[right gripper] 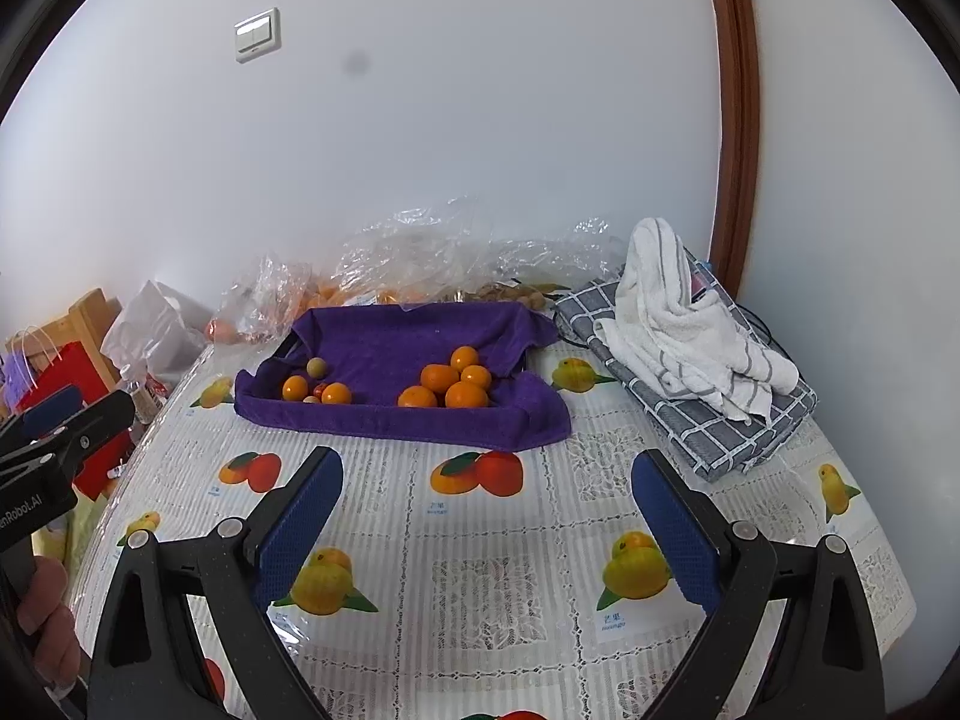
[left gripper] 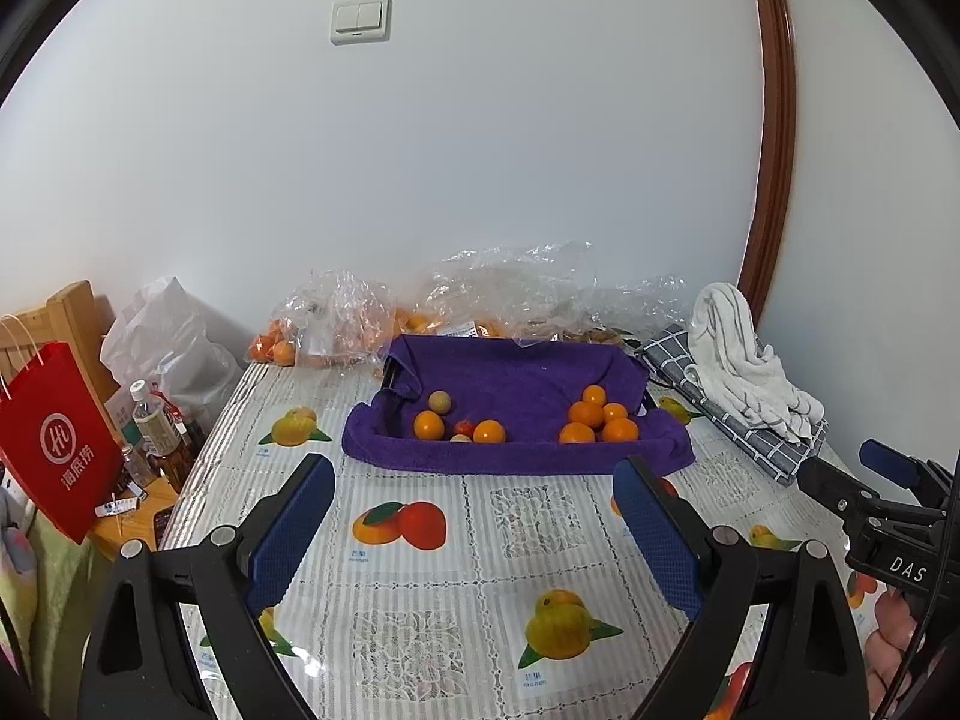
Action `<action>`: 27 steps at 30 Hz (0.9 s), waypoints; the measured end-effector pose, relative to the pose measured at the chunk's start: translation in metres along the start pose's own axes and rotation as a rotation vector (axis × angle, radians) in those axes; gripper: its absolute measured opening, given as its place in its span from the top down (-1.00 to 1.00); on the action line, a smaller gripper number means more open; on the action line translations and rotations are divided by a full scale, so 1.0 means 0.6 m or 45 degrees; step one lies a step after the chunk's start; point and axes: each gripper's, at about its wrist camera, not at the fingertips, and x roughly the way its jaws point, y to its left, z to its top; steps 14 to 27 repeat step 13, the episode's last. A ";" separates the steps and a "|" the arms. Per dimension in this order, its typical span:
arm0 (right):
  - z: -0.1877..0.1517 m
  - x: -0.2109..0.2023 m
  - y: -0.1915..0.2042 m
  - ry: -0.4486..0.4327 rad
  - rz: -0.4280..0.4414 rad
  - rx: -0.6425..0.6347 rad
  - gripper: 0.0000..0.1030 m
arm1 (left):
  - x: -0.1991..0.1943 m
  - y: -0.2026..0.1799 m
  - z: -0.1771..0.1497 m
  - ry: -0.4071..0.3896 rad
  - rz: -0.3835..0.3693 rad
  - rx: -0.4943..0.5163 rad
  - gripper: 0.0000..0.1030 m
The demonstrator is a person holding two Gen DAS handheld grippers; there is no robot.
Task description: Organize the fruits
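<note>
My left gripper [left gripper: 474,516] level, jaws spread wide, nothing between pads. My right gripper [right gripper: 487,510] same: wide apart, holding nothing. Both side by side, pointing forward; hand [right gripper: 45,624] grips left handle.

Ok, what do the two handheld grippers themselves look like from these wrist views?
Both look alike. The left gripper and right gripper each have black plastic arms with silver rivets and two fingers faced with blue textured pads. White lettering marks the bodies: "DAS" on the right one, seen from the left wrist view, and "enRobot.AI" on the left one, seen from the right wrist view. No sleeves show.
</note>
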 end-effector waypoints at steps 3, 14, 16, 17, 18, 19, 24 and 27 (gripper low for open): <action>-0.003 0.002 0.000 0.008 -0.003 -0.005 -0.87 | 0.001 0.001 0.000 0.002 0.004 -0.002 -0.83; -0.009 0.010 -0.002 0.020 0.010 0.002 -0.87 | 0.004 0.000 -0.003 0.004 0.014 -0.003 -0.83; -0.009 0.010 -0.002 0.020 0.010 0.002 -0.87 | 0.004 0.000 -0.003 0.004 0.014 -0.003 -0.83; -0.009 0.010 -0.002 0.020 0.010 0.002 -0.87 | 0.004 0.000 -0.003 0.004 0.014 -0.003 -0.83; -0.009 0.010 -0.002 0.020 0.010 0.002 -0.87 | 0.004 0.000 -0.003 0.004 0.014 -0.003 -0.83; -0.009 0.010 -0.002 0.020 0.010 0.002 -0.87 | 0.004 0.000 -0.003 0.004 0.014 -0.003 -0.83; -0.009 0.010 -0.002 0.020 0.010 0.002 -0.87 | 0.004 0.000 -0.003 0.004 0.014 -0.003 -0.83; -0.009 0.010 -0.002 0.020 0.010 0.002 -0.87 | 0.004 0.000 -0.003 0.004 0.014 -0.003 -0.83</action>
